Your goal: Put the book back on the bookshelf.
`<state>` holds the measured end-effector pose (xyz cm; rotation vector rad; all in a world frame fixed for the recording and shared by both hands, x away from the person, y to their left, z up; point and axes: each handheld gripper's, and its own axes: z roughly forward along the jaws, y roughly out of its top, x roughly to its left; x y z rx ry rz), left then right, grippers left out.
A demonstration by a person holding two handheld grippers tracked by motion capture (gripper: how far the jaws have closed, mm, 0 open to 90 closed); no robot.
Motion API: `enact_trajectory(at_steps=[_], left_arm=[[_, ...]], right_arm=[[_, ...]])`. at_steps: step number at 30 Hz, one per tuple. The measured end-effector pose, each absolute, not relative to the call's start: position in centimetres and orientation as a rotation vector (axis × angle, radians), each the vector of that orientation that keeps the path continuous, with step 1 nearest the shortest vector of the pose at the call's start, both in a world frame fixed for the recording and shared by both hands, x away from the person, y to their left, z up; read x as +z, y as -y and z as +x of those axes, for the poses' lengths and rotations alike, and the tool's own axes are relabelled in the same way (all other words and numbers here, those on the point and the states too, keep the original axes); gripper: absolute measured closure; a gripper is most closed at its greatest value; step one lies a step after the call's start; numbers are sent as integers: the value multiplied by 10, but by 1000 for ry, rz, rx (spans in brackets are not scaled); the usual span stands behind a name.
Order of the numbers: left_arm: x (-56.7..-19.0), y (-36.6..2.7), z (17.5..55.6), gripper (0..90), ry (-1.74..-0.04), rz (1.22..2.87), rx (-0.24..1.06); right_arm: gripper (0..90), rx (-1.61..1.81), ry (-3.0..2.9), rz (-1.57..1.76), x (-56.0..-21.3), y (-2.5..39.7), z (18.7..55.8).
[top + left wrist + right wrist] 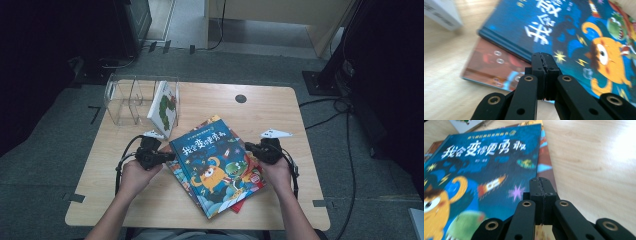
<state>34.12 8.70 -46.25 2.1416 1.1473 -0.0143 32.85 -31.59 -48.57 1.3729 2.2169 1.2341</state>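
A blue picture book (pixel 215 165) with an orange one-eyed monster on its cover lies on top of a skewed stack in the middle of the table. Beneath it are a brown-covered book (pixel 491 65) and a red one (pixel 241 205). My left gripper (pixel 171 156) is shut, its tips at the blue book's left edge. In the left gripper view the left gripper (pixel 545 58) has nothing between its jaws, and the blue book (pixel 574 30) lies just beyond. My right gripper (pixel 247 146) is also shut at the book's right edge. In the right gripper view the right gripper (pixel 541 182) sits over the blue book (pixel 474 165).
A clear acrylic book stand (pixel 125 100) sits at the table's back left, with a white book (pixel 164 107) upright in its right slot. The wooden table (pixel 280 120) has a round cable hole (pixel 241 98) near its far edge. Cables trail on the floor to the right.
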Motion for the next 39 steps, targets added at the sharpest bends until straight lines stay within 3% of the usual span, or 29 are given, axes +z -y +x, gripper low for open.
enact_trajectory(at_steps=[13,19,39], left_arm=[[-460,-86,365,894,-1122,2172,4],[-454,-90,373,890,-1103,2138,-48],[-446,-88,383,879,-1080,2116,-23]], right_arm=[[897,1230,-2164,1379,-485,337,269],[896,1215,-2153,1405,-489,342,246],[900,1172,-2143,1432,-497,350,203]])
